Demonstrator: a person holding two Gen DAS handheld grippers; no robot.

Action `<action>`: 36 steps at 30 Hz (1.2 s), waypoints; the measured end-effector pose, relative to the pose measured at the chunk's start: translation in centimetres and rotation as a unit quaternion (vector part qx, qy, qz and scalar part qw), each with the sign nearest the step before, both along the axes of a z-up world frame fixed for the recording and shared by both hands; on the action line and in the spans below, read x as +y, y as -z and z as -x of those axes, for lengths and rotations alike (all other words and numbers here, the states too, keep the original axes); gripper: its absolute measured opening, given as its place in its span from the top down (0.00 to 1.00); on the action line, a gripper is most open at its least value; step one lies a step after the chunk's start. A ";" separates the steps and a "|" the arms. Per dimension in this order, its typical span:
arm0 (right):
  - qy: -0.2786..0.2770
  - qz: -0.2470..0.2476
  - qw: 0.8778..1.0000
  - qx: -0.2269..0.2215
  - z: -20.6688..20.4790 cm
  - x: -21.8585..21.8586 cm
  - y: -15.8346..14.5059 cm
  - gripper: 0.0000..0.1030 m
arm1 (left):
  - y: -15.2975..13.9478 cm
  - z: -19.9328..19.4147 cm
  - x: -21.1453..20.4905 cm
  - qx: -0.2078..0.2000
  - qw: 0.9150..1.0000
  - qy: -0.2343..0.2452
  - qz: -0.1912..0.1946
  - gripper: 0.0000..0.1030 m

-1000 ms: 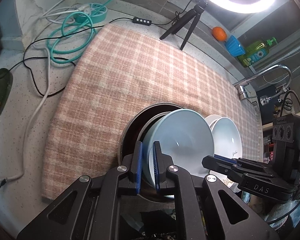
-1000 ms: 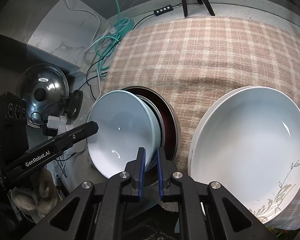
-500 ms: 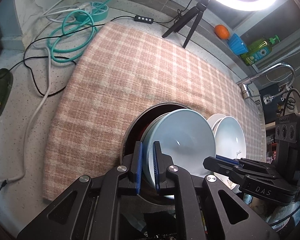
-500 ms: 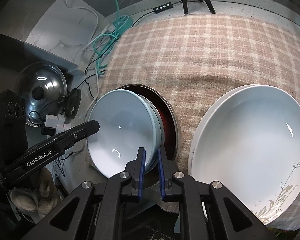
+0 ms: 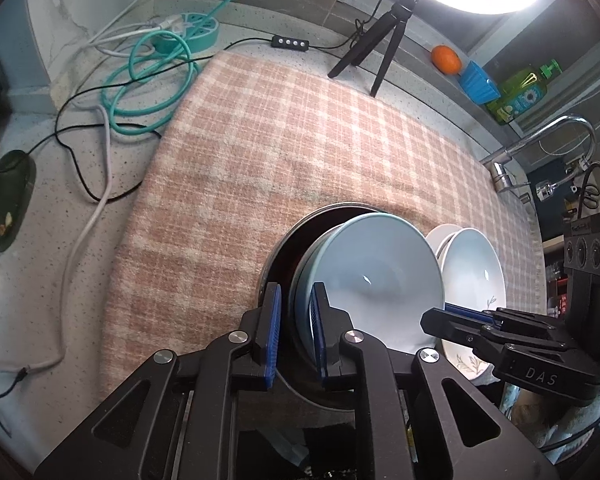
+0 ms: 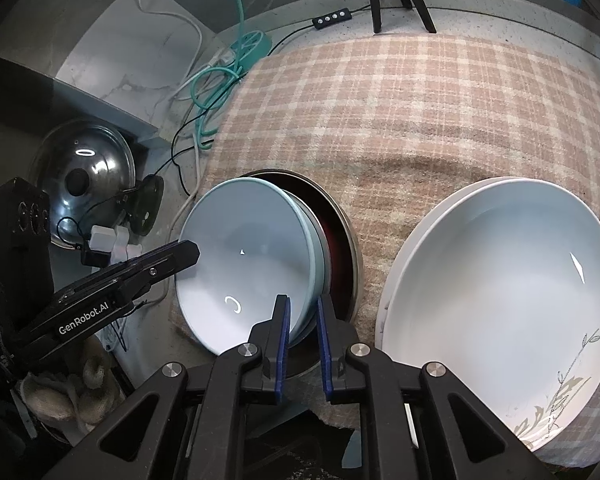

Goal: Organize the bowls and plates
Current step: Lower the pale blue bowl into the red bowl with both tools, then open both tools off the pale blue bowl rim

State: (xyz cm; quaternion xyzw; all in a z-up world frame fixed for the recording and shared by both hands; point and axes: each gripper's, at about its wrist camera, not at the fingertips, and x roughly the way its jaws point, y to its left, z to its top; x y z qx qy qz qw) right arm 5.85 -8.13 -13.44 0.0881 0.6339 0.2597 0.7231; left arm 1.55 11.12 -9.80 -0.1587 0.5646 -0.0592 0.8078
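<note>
Glazed ceramic, pale blue bowls (image 5: 372, 276), stacked and tilted inside dark metal-rimmed pan (image 5: 284, 248) on plaid cloth (image 5: 284, 140) over counter.

Left wrist view: left gripper (image 5: 296, 332) fingers straddle near rim of blue bowls, narrow gap, contact unclear. White bowls (image 5: 472, 272) just beside.

Right wrist view: right gripper (image 6: 302, 340) fingers astride opposite rim, grip also unclear. Judgement: stiff, slick, breakable, fairly heavy; pinch rim firmly both sides, lift level.

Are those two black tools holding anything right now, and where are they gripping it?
Yes. Both grip the pale blue bowls by the rim: the left tool on one side, the right tool on the opposite side.
</note>
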 end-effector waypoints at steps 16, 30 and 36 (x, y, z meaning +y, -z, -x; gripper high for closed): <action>-0.004 0.001 0.998 -0.058 1.0 -0.8 -2.1 0.81 | -1.1 0.6 0.3 -0.024 1.000 -0.003 -0.011 0.87; 0.065 0.005 0.991 -0.117 1.5 -4.8 -3.0 0.79 | -1.3 2.6 3.8 -0.045 0.996 -0.076 0.022 0.85; 0.065 0.004 0.992 -0.105 1.5 -4.4 -1.7 0.79 | 0.1 2.9 3.6 -0.025 0.997 -0.068 0.016 0.85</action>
